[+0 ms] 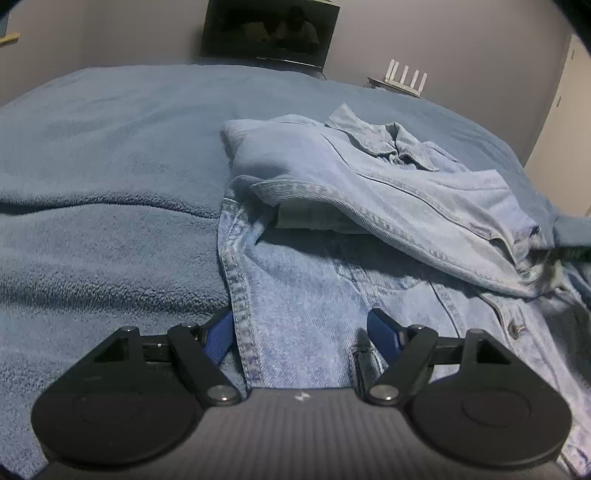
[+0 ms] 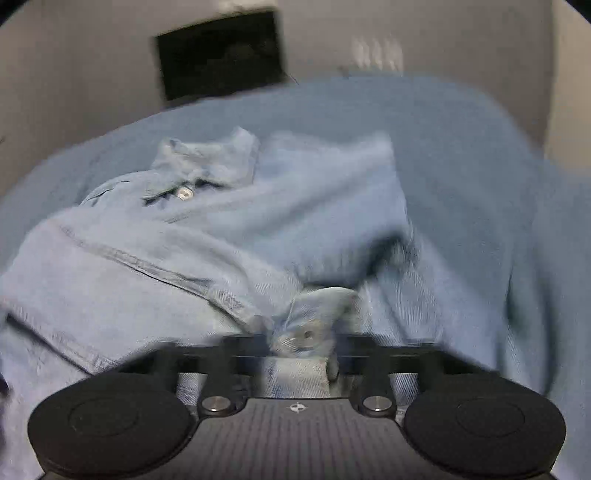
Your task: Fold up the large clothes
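We have the denim jacket [image 1: 332, 266] spread on the blanket-covered bed [image 1: 110, 184], one sleeve [image 1: 388, 199] already folded across it. Our left gripper [image 1: 299, 332] hovers with fingers spread over the side seam; our right gripper [image 2: 295, 343] pinches the buttoned cuff [image 2: 306, 332] — a thin bite that could slip, and the stiff sleeve would flop back open

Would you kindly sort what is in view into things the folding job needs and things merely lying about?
For the job: light blue denim shirt; blue fleece blanket it lies on; left tool; right tool.
Lying about: dark screen; white router with upright antennas.
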`<state>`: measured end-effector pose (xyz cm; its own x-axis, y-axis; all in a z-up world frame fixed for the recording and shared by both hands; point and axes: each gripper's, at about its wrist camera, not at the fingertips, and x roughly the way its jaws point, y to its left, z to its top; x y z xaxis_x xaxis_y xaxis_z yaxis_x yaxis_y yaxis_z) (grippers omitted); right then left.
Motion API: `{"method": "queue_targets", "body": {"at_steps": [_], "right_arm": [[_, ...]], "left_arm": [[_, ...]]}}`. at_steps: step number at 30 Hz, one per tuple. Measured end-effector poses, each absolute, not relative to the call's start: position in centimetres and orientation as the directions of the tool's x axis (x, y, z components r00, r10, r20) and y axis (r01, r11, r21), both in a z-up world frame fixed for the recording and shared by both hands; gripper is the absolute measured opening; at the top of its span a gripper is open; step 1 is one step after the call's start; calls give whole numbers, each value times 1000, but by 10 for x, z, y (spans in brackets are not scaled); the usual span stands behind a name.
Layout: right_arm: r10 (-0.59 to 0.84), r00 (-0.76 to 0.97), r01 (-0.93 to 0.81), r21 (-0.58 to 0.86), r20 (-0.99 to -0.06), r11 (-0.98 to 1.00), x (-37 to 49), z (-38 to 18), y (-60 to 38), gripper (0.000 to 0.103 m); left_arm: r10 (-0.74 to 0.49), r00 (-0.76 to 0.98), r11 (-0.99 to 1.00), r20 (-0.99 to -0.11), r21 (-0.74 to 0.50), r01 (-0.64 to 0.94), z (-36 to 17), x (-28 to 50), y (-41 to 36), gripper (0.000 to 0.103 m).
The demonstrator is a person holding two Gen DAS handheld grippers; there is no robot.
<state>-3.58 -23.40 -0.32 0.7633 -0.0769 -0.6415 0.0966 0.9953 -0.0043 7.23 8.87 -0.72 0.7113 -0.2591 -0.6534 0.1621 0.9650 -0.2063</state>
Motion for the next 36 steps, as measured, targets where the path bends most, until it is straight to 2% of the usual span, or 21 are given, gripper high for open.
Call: {"method": "queue_targets", "body": {"at_steps": [4, 10, 15, 17, 21, 22, 23, 24, 25, 27, 30, 32, 36], "right_arm": [[-91, 832, 64, -68, -547, 996, -34, 25, -232, 5], [-86, 888, 68, -55, -452, 996, -7, 58, -250, 5], [-77, 953, 65, -51, -291, 997, 5, 100, -260, 5], [-88, 945, 77, -47, -314, 996, 21, 99, -267, 5], [-168, 842, 146, -84, -512, 986, 62, 51, -281, 7], [-189, 819, 156, -107, -542, 982, 66, 41, -283, 15], [-195, 802, 157, -116, -565, 981, 68, 32, -284, 32], [-182, 798, 149, -105, -574, 983, 68, 26, -284, 43], [-164, 801, 134, -94, -576, 986, 64, 21, -284, 59], [-174, 769, 113, -138, -615, 984, 63, 10, -279, 61], [-205, 756, 144, -147, -622, 979, 49, 8, -279, 61], [-194, 763, 181, -84, -616, 980, 26, 16, -287, 62], [-177, 773, 239, 21, -609, 971, -32, 30, -301, 65]], "left_arm": [[-243, 713, 970, -658, -173, 171, -7, 73, 83, 76], [-236, 712, 972, -661, -167, 168, -9, 77, 81, 76], [-233, 712, 972, -662, -158, 172, -11, 81, 79, 76], [-234, 710, 972, -664, -157, 174, -11, 83, 78, 76], [-229, 707, 973, -669, -149, 175, -13, 85, 74, 76], [-230, 707, 973, -669, -146, 177, -13, 85, 74, 76], [-230, 707, 973, -669, -145, 179, -13, 86, 74, 76], [-231, 706, 973, -670, -145, 180, -13, 86, 74, 76], [-234, 704, 972, -671, -149, 181, -13, 86, 75, 78], [-240, 698, 971, -675, -159, 180, -15, 88, 76, 81], [-249, 689, 968, -680, -163, 189, -19, 91, 75, 86], [-251, 684, 967, -685, -153, 202, -22, 91, 73, 91], [-245, 690, 967, -681, -123, 223, -27, 88, 71, 95]]}}
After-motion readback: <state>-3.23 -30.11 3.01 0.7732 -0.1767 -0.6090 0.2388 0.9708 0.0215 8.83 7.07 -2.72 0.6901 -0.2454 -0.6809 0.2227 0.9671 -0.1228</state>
